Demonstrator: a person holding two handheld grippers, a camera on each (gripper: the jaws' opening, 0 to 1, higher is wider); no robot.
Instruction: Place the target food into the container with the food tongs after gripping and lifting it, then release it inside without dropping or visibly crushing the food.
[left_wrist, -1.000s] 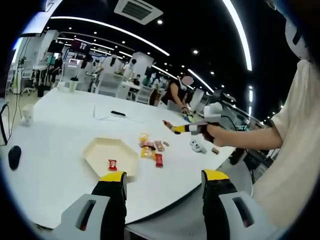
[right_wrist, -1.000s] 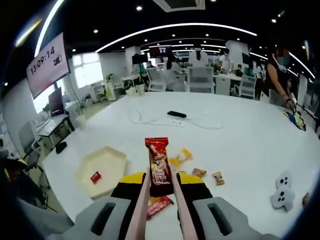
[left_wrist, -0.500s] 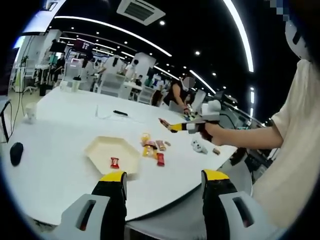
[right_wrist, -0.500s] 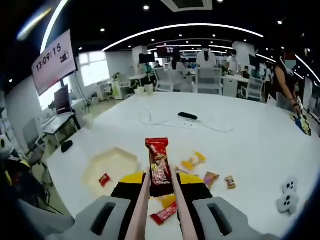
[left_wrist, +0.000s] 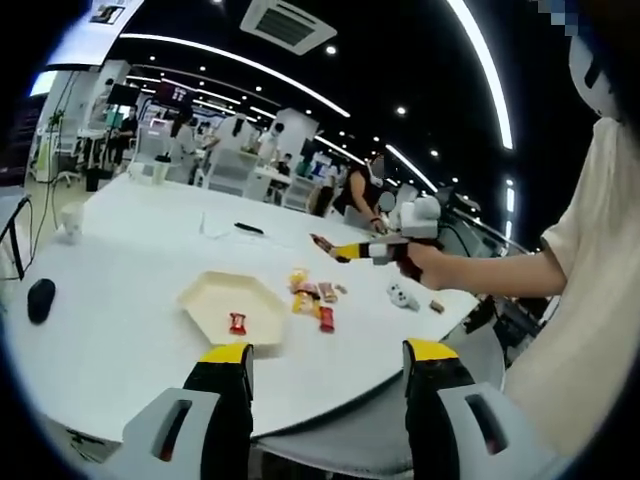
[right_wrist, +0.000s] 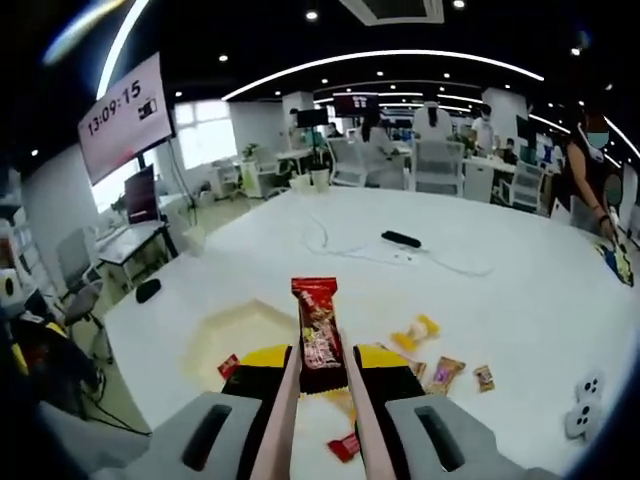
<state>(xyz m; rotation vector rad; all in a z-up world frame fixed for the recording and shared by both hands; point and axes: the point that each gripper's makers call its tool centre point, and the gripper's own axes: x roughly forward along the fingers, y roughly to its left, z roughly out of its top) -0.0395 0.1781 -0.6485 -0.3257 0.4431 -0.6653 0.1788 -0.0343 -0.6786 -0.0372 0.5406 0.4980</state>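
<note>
My right gripper (right_wrist: 322, 370) is shut on the food tongs (right_wrist: 284, 405), whose two pale arms pinch a red snack bar (right_wrist: 318, 335) upright in the air. Below and just left of the bar lies the cream hexagonal tray (right_wrist: 232, 328) with a small red snack (right_wrist: 229, 366) in it. In the left gripper view the right gripper (left_wrist: 372, 250), held by a hand, carries the red snack bar (left_wrist: 322, 242) above the table, right of the tray (left_wrist: 222, 298). My left gripper (left_wrist: 328, 360) stands open near the table's edge, with nothing between its jaws.
Loose snacks (left_wrist: 310, 296) lie right of the tray on the white table (left_wrist: 120, 340): yellow (right_wrist: 415, 330), brown (right_wrist: 443, 373) and red (right_wrist: 345, 445) ones. A white toy (right_wrist: 582, 405), a black remote (right_wrist: 405, 239) with a cable and a black mouse (left_wrist: 40, 300) lie further out. People and desks are behind.
The right gripper has carried the snack bar leftward over the loose snacks to the tray's edge. The left gripper stays open; its view has drifted slightly.
</note>
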